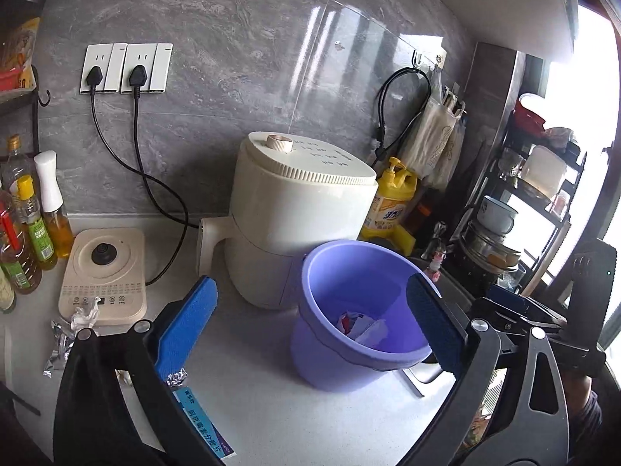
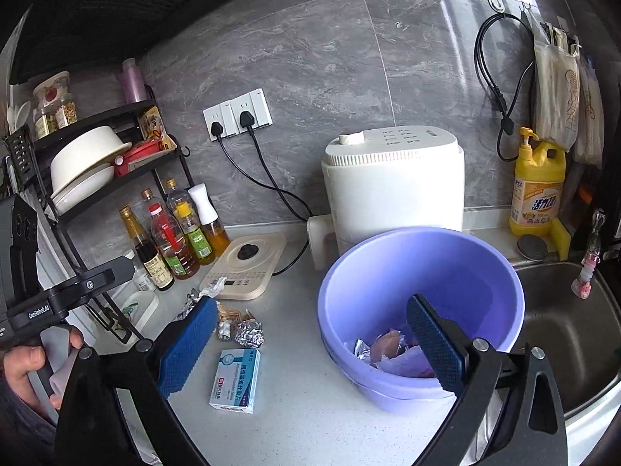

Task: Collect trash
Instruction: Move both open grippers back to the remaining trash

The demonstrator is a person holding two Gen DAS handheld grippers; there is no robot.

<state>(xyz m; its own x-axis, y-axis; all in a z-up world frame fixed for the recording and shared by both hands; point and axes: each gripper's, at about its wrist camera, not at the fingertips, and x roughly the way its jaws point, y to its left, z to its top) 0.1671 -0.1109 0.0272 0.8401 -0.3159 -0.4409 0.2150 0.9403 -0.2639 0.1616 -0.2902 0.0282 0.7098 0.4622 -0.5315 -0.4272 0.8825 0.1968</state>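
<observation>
Both tools are up over the worktop (image 2: 310,407) here, and both stand wide open with nothing between the pads. The left hand-held gripper (image 1: 310,330) frames the lilac bucket (image 1: 333,272): its right pad sits in front of the near rim, its left pad well off to the side, over bare worktop. The right hand-held gripper (image 2: 310,345) is spread just the same, right pad hanging over the bucket's mouth, left pad out over the loose litter.

Inside the bucket, crumpled paper and foil scraps (image 2: 392,349) lie on the bottom, below the right pad and not touching it.

Still out on the worktop: a blue-and-white medicine box (image 2: 236,380) lying flat, between the right gripper's two pads and nearer the left one. Its long axis runs from the near edge of the worktop toward the back wall, leaning slightly right, printed face up. Just beyond it sits a crumpled foil ball (image 2: 250,333), with a small white wad (image 2: 224,328) touching it on the left, both just beside the left pad's tip. More crinkled foil and clear wrapper (image 1: 73,326) lies against the front of the beige kettle base (image 1: 104,272).

The bucket stands upright in front of the white air fryer (image 1: 299,209), right at the sink (image 2: 562,330) edge. A hand (image 2: 27,365) grips the left tool's handle at the far left.
</observation>
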